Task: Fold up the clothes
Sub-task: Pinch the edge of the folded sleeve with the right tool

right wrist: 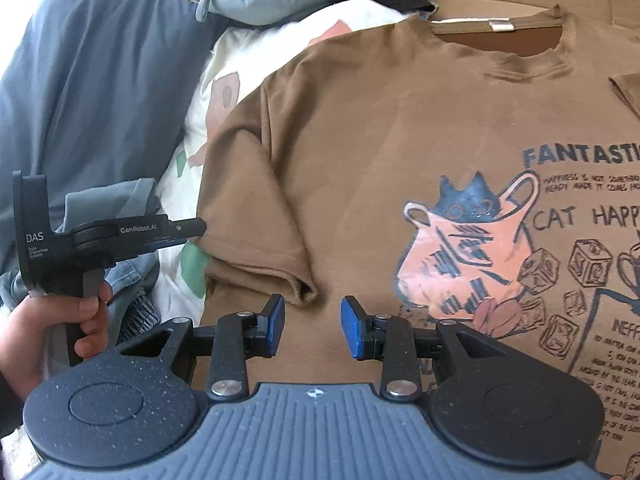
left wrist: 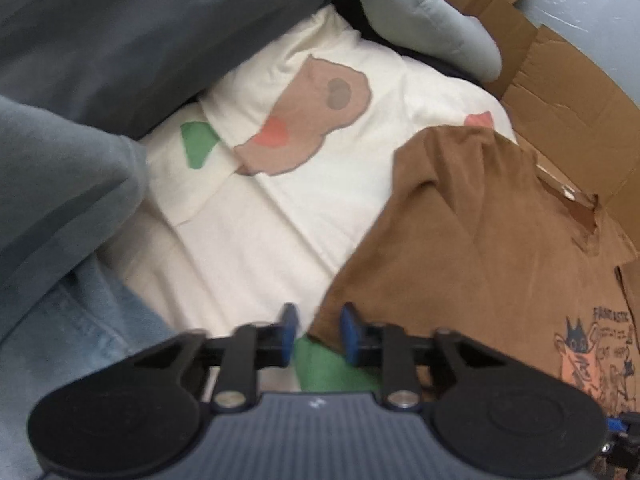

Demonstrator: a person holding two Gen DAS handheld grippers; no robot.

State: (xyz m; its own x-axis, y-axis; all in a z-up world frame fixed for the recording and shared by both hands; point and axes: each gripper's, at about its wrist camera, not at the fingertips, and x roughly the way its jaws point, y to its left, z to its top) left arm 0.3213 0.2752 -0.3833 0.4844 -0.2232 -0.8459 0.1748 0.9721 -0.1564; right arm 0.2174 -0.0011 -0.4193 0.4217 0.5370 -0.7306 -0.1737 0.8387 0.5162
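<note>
the brown t-shirt (right wrist: 360,152) lies flat, print up, on cardboard (left wrist: 560,92), its sleeve (right wrist: 256,216) spilling left onto a white printed quilt (left wrist: 260,220). thin soft cotton, light and floppy, so i judge hems and sleeve edges the best holds. my left gripper (left wrist: 318,330) hovers at the shirt's edge, jaws slightly parted, empty. my right gripper (right wrist: 312,326) has jaws open just short of the sleeve cuff, gripping nothing.
</note>
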